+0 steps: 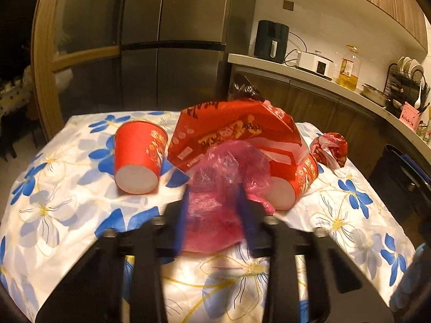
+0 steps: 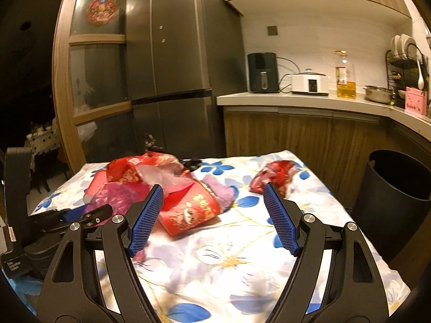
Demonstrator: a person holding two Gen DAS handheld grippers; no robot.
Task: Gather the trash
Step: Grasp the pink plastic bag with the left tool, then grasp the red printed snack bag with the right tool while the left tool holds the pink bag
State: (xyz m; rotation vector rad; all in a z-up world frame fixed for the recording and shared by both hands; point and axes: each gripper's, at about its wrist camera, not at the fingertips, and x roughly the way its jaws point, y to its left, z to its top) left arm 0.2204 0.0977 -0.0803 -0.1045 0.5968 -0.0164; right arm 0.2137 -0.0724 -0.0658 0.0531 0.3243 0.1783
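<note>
Trash lay heaped beside 1 tipped red cup (image 1: 137,158). Left gripper (image 1: 212,202) pinched a pink plastic bag (image 1: 221,183) there; right gripper (image 2: 212,212) hovered near, jaws spread.

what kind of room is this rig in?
Most likely a home kitchen: a tall fridge, a counter holding an air fryer and a cooking oil bottle, plus a dish rack.
</note>
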